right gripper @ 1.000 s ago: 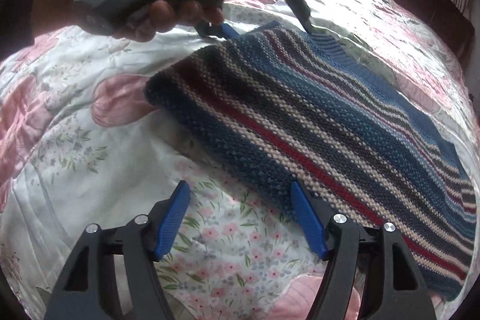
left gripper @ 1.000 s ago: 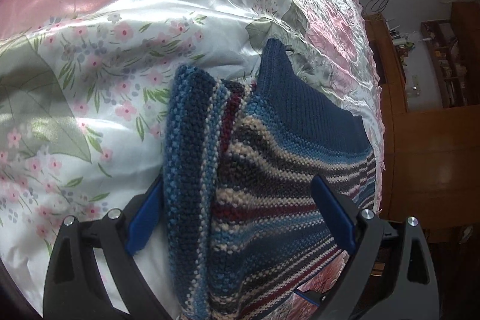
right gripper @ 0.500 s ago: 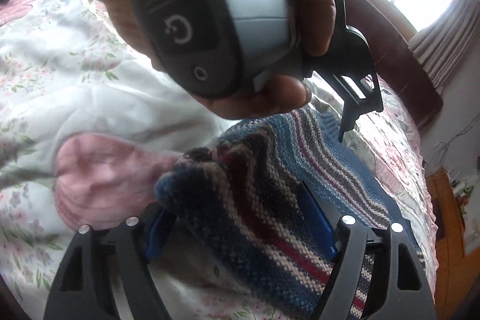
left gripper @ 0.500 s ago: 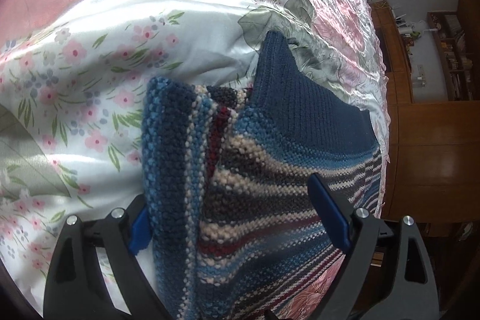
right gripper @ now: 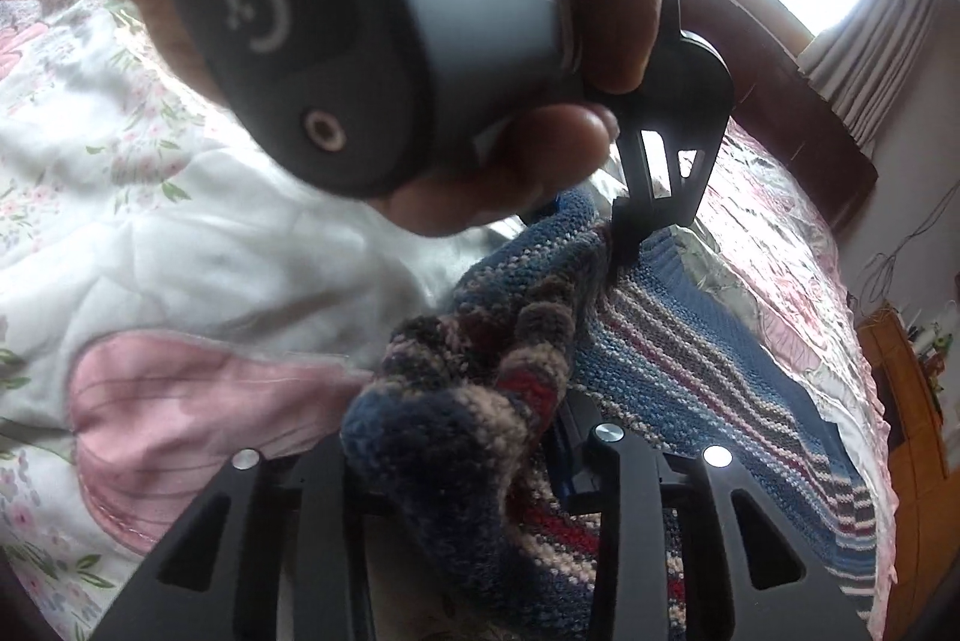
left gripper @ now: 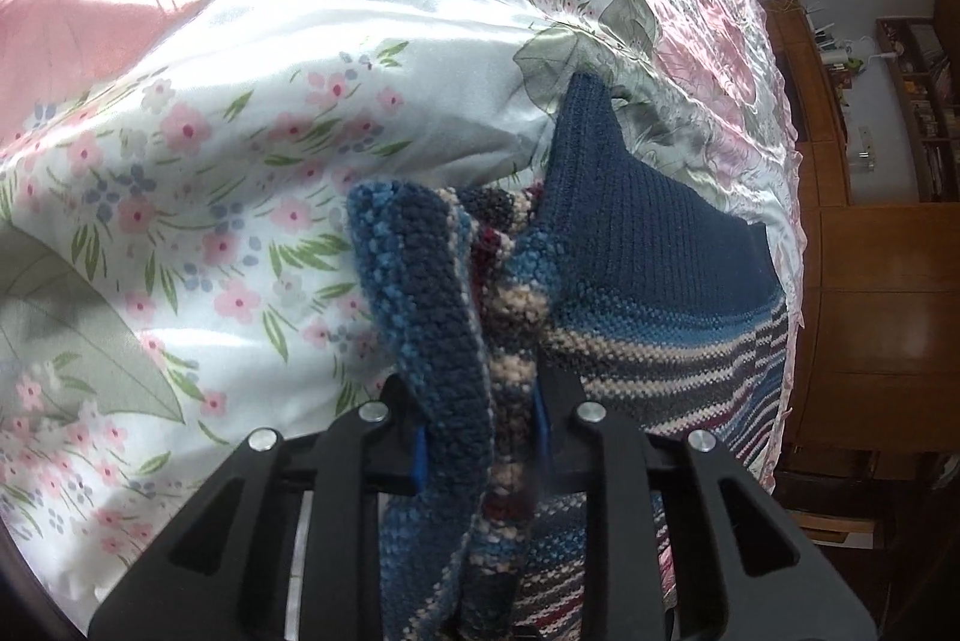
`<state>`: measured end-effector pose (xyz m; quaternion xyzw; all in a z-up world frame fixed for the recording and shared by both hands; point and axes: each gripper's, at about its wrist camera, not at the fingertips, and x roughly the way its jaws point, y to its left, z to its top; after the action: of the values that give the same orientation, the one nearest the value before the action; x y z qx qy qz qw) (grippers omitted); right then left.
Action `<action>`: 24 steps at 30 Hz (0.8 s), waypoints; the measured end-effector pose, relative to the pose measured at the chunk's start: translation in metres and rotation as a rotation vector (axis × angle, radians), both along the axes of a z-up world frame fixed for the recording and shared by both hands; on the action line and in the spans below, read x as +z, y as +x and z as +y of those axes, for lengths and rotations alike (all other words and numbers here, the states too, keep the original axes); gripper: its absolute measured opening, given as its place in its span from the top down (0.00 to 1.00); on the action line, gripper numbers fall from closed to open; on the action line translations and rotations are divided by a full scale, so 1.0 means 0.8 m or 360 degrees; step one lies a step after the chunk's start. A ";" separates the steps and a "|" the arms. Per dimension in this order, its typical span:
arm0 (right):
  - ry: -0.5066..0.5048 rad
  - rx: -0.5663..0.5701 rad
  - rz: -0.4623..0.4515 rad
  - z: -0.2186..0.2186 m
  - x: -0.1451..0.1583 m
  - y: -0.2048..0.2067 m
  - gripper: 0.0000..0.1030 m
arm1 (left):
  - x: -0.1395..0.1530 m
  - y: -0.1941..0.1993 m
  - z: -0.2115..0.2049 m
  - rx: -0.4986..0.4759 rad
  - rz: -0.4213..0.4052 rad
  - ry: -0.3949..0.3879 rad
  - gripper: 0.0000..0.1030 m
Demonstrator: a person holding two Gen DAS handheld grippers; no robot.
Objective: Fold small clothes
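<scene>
1. The floral bedspread (left gripper: 252, 197) carries everything; I see it under both of my cameras, and the knitted garment lies on it towards the far right side of the bed.
2. The striped knitted garment (right gripper: 708, 371) stretches with its long axis away from my right gripper, running to the far right, with the plain dark blue band (left gripper: 654, 245) at one end. The near edge is lifted and bunched, the rest lies flat.
3. My left gripper (left gripper: 480, 437) is clenched on a thick fold of this near edge; the wool fills the gap between the jaws.
4. My right gripper (right gripper: 456, 467) is also clenched on a bunch of the same edge, just beside the left one, whose handle and the hand (right gripper: 540, 149) on it are very close in front.
5. I judge that both grips sit at one end, so the fold must travel along the long axis, towards the far flat part.
</scene>
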<state>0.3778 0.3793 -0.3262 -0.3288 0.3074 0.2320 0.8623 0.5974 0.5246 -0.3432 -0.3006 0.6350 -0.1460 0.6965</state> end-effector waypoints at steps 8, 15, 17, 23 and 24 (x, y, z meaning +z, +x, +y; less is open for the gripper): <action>0.0079 -0.0019 0.0017 -0.014 0.027 -0.009 0.73 | 0.035 -0.005 -0.008 -0.0019 -0.0035 0.0051 0.81; 0.0153 -0.0043 -0.0006 -0.035 0.066 -0.013 0.75 | 0.085 -0.005 -0.031 -0.0054 -0.0084 0.0101 0.81; 0.0174 -0.0053 -0.0010 -0.042 0.078 -0.013 0.75 | 0.099 -0.006 -0.039 -0.0067 -0.0098 0.0118 0.81; 0.0238 -0.0084 -0.0024 -0.064 0.106 -0.015 0.75 | 0.141 -0.007 -0.068 -0.0109 -0.0138 0.0172 0.81; 0.0249 -0.0090 -0.0028 -0.067 0.110 -0.018 0.75 | 0.147 -0.006 -0.073 -0.0115 -0.0144 0.0176 0.81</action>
<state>0.3636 0.3258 -0.2379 -0.2537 0.2899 0.2280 0.8942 0.5922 0.4663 -0.2256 -0.2317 0.6204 -0.1491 0.7343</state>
